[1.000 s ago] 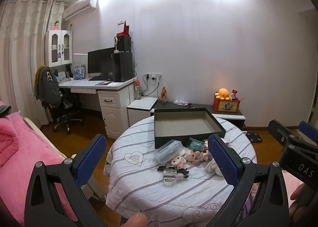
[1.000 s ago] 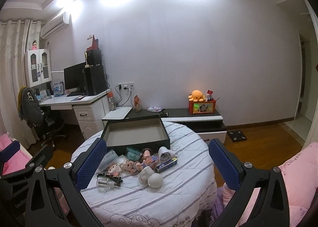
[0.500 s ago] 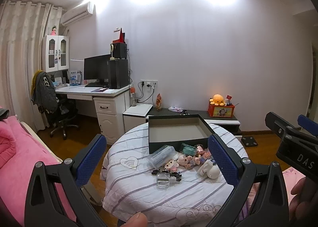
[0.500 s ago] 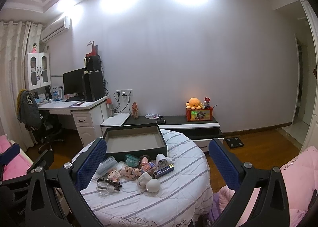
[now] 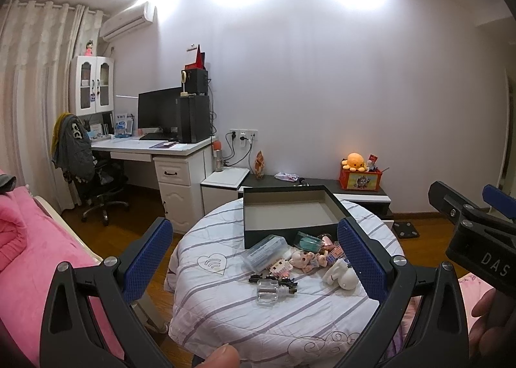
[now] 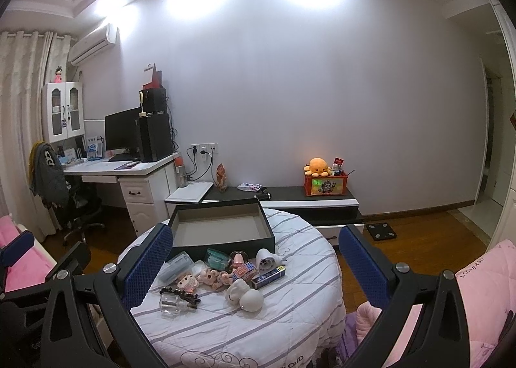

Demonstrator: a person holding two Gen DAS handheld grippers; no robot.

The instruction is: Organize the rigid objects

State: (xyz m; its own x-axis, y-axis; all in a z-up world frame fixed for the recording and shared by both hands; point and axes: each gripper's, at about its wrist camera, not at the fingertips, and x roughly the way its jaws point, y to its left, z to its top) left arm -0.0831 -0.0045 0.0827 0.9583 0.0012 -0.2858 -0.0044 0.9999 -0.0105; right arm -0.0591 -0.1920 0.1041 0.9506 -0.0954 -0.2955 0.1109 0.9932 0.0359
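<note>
A round table (image 5: 225, 310) (image 6: 290, 319) with a striped white cloth carries an empty dark box (image 5: 287, 211) (image 6: 219, 227) at its far side. In front of the box lies a heap of small items: a clear plastic case (image 5: 266, 252) (image 6: 175, 266), a small glass bottle (image 5: 267, 289) (image 6: 171, 303), a white rounded toy (image 5: 342, 274) (image 6: 246, 295), a teal jar (image 6: 216, 256), a dark blue box (image 6: 269, 276) and small dolls (image 5: 304, 260). My left gripper (image 5: 254, 258) and right gripper (image 6: 254, 258) are both open, held well back from the table, empty.
A white desk (image 5: 154, 150) with monitor and office chair (image 5: 96, 184) stands at left. A low dark cabinet (image 6: 309, 202) with an orange plush (image 6: 317, 166) runs along the wall. Pink bedding (image 5: 22, 255) (image 6: 458, 287) lies on both sides. A fingertip (image 5: 222, 355) shows at the bottom edge.
Both views have tilted upward and drawn slightly back, so the table and heap sit lower and smaller. Nothing on the table moved; both grippers stay open.
</note>
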